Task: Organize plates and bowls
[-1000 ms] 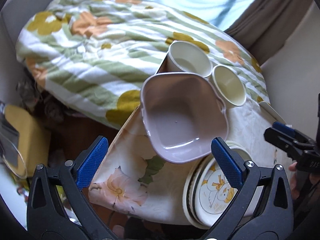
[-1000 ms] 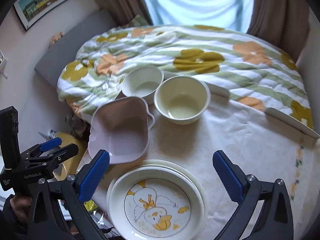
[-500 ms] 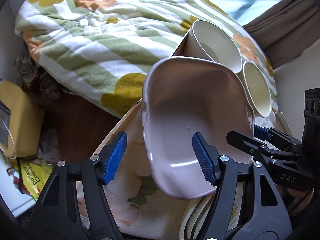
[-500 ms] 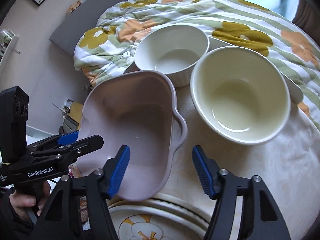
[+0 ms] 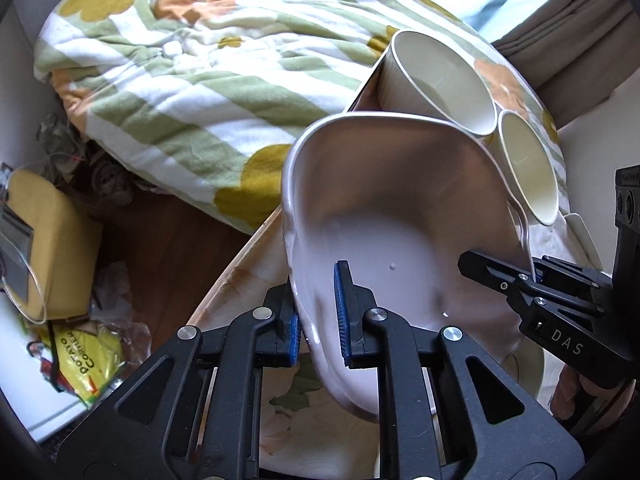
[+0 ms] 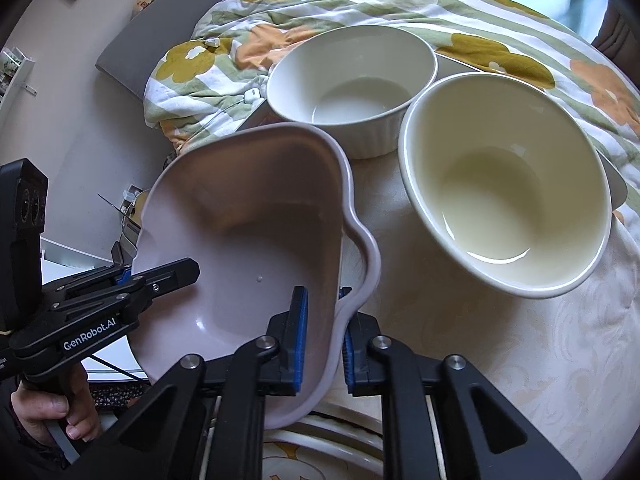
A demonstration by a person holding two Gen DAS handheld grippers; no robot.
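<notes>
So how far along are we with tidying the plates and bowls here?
Early. Done: the plates look already stacked near the table's front edge. In hand: both tools, the left tool and right tool, have just closed on opposite rims of the pink dish, which sits tilted against that stack. Left: the white ribbed bowl and the cream bowl stand separately, not nested.

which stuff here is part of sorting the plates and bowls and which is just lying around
Job: pink dish, clamped at opposite rims by left gripper and right gripper; white ribbed bowl; cream bowl; duck plate stack.

Lying about: floral quilt, yellow snack bag, yellow cushion.
</notes>
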